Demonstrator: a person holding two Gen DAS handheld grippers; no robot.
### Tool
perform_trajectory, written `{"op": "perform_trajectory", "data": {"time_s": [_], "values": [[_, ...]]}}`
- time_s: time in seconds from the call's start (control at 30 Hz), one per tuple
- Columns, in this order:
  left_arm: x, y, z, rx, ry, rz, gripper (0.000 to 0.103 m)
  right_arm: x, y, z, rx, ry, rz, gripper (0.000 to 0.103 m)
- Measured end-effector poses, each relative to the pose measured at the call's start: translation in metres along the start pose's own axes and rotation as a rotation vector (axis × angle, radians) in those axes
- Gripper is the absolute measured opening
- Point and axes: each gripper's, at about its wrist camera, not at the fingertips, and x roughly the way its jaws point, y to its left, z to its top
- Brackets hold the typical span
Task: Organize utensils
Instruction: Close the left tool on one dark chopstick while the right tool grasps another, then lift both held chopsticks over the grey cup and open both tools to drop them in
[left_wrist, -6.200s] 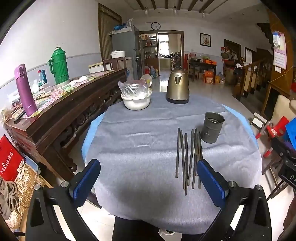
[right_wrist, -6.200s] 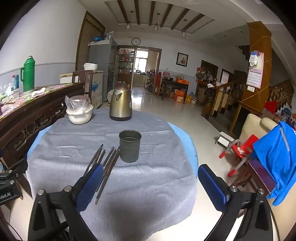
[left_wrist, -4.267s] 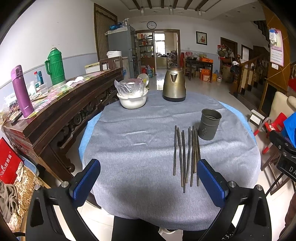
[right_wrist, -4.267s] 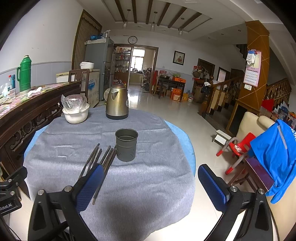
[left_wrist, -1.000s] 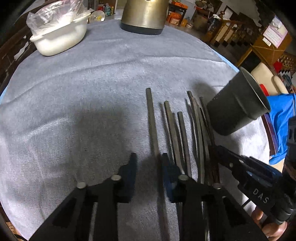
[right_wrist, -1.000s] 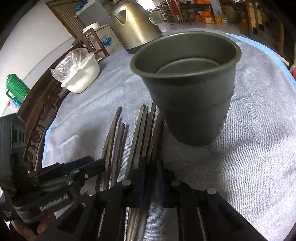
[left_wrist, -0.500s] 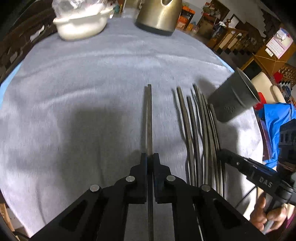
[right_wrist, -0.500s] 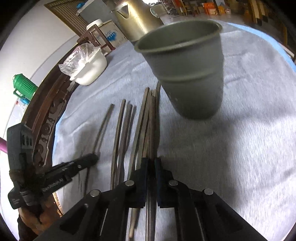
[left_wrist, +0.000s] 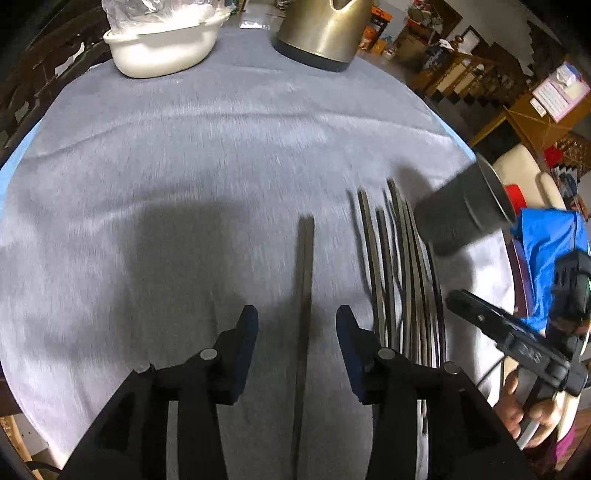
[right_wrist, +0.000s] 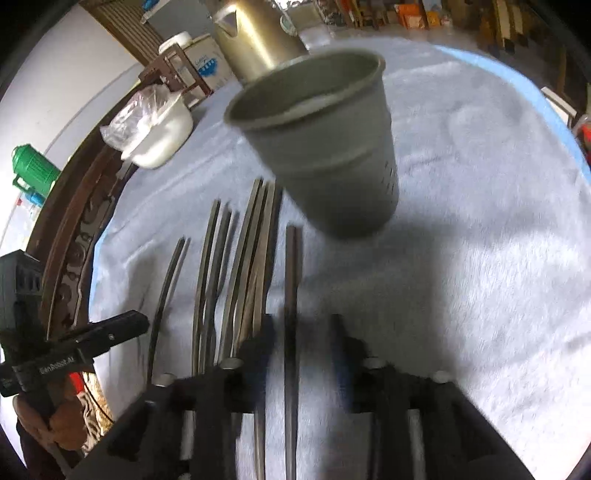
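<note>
Both claws have just been opening: my left claw (left_wrist: 295, 334) now stands apart with one chopstick (left_wrist: 304, 295) lying free between its pads, and my right claw (right_wrist: 299, 347), blurred, is parted around another chopstick (right_wrist: 291, 314). Lower stick ends vanish under the claws. Remaining chopsticks (left_wrist: 402, 280) lie on the grey-clothed counter (left_wrist: 184, 147), beside the cup (right_wrist: 325, 147), mid-right. Kettle (left_wrist: 321, 29) and bowl (left_wrist: 162, 48) stand along the top edge.
</note>
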Motion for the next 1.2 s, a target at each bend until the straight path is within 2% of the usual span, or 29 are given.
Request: {"op": "perform_trajectory", "data": {"time_s": [0.13,0.17,0.2,0.23,0.3,0.37,0.4,0.47,0.53,0.63,0.8,1.0,1.07,1.2], "values": [[0.014,-0.002,0.013,-0.001,0.009,-0.006,0.044,0.0,0.004,0.011,-0.005,-0.082,0.005,0.061],[0.018,-0.003,0.015,-0.001,0.016,-0.008,0.044,0.003,0.005,0.014,-0.007,-0.084,0.001,0.056],[0.027,-0.005,0.023,0.0,0.022,-0.016,0.042,0.008,0.006,0.016,-0.007,-0.074,-0.001,0.04],[0.03,-0.006,0.024,0.002,0.026,-0.019,0.037,0.013,0.006,0.018,-0.005,-0.058,-0.005,0.035],[0.036,-0.01,0.029,0.009,0.025,-0.016,0.034,0.02,0.004,0.02,0.012,-0.048,-0.015,0.034],[0.037,-0.013,0.031,0.014,0.026,-0.02,0.025,0.022,0.003,0.025,0.009,-0.059,-0.028,0.029],[0.039,-0.012,0.032,0.009,0.03,-0.019,0.017,0.023,0.004,0.026,0.008,-0.057,-0.022,0.022],[0.042,-0.011,0.035,0.002,0.028,-0.017,0.01,0.025,0.005,0.027,-0.007,-0.037,-0.004,0.009],[0.044,-0.011,0.036,-0.001,0.023,-0.014,0.007,0.021,0.008,0.026,-0.031,-0.049,-0.009,0.009],[0.037,-0.013,0.034,-0.016,-0.013,-0.011,0.006,0.01,0.014,0.023,-0.05,-0.075,0.031,0.008],[-0.006,-0.03,0.024,0.016,-0.128,-0.023,0.006,-0.021,0.025,0.02,-0.098,-0.141,0.09,0.008],[-0.073,-0.057,0.015,0.079,-0.292,-0.04,0.006,-0.078,0.031,0.015,-0.16,-0.29,0.208,0.008],[-0.097,-0.069,0.009,0.101,-0.351,-0.043,0.006,-0.103,0.03,0.013,-0.186,-0.368,0.249,0.008],[-0.128,-0.086,0.008,0.121,-0.444,-0.051,0.006,-0.139,0.028,0.016,-0.208,-0.496,0.285,0.008]]}}
